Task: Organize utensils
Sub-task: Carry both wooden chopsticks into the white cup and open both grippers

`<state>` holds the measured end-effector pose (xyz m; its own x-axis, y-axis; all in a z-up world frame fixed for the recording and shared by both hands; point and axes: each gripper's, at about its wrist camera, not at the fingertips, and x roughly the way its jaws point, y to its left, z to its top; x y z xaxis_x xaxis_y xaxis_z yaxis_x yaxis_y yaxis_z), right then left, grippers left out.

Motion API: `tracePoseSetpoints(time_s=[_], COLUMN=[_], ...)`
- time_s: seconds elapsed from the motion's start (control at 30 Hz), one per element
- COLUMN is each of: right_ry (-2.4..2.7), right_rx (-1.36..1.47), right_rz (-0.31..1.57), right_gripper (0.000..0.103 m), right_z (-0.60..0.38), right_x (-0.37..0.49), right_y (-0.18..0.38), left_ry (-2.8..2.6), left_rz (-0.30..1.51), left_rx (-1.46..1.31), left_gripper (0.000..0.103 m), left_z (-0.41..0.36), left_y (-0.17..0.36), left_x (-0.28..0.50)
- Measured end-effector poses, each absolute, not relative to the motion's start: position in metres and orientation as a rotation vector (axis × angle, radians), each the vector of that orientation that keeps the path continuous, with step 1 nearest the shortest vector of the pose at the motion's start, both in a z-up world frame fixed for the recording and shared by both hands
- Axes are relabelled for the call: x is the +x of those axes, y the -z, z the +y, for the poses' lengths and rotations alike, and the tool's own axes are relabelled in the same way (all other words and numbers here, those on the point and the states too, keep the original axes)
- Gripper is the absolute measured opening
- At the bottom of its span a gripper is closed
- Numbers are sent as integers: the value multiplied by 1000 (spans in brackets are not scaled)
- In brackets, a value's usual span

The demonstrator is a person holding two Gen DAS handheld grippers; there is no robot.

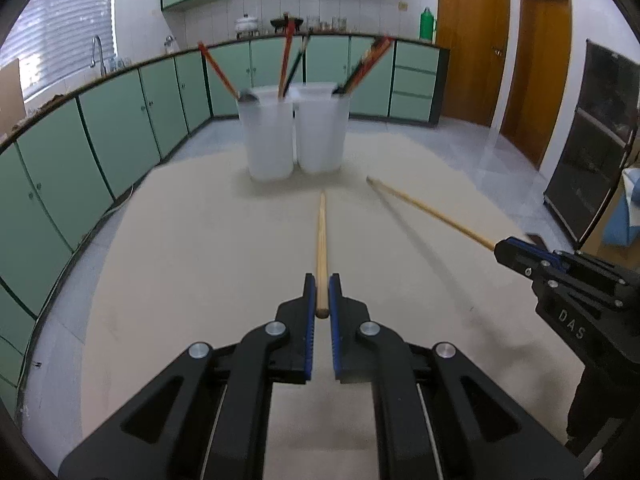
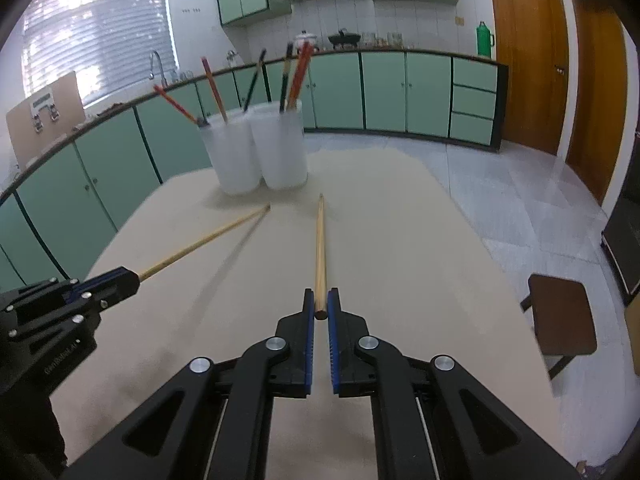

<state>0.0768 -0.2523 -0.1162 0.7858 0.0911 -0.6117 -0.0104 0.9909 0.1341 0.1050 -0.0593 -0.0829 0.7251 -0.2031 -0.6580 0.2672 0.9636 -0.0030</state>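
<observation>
My left gripper (image 1: 322,284) is shut on a wooden chopstick (image 1: 321,240) that points forward toward two white cups. My right gripper (image 2: 320,300) is shut on a second wooden chopstick (image 2: 320,248). In the left wrist view the right gripper (image 1: 505,249) shows at the right with its chopstick (image 1: 428,210) held above the table. In the right wrist view the left gripper (image 2: 130,278) shows at the left with its chopstick (image 2: 204,240). The left cup (image 1: 267,136) and right cup (image 1: 320,128) stand side by side at the table's far end, holding several red and dark chopsticks (image 1: 286,60).
The beige table (image 1: 180,260) runs forward to the cups (image 2: 256,152). Green cabinets (image 1: 112,136) curve along the left and back. A brown stool (image 2: 560,320) stands on the floor to the right. Wooden doors (image 1: 472,40) are at the back right.
</observation>
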Motion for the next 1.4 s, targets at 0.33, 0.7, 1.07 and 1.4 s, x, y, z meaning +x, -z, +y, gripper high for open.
tracePoseSetpoints(time_s=[0.33,0.7,1.07,1.4], right_ry=[-76,-167,-254,-269], right_rx=[85,45,17,52], right_rz=[558,493,478,339], right_gripper=[6,6,6,6], right_z=[-251,-247,-235,-235], right_x=[80,117,138,171], right_y=[70,2,-36,-100], left_ry=[272,307,351,332], left_rz=[565,474,457,324], left_rx=[79,78,47,34], left_gripper=[6,6,6,6], left_z=[-52,-47,-37,-27], left_y=[23,-27,-50,-105], left_x=[110,142,155,185])
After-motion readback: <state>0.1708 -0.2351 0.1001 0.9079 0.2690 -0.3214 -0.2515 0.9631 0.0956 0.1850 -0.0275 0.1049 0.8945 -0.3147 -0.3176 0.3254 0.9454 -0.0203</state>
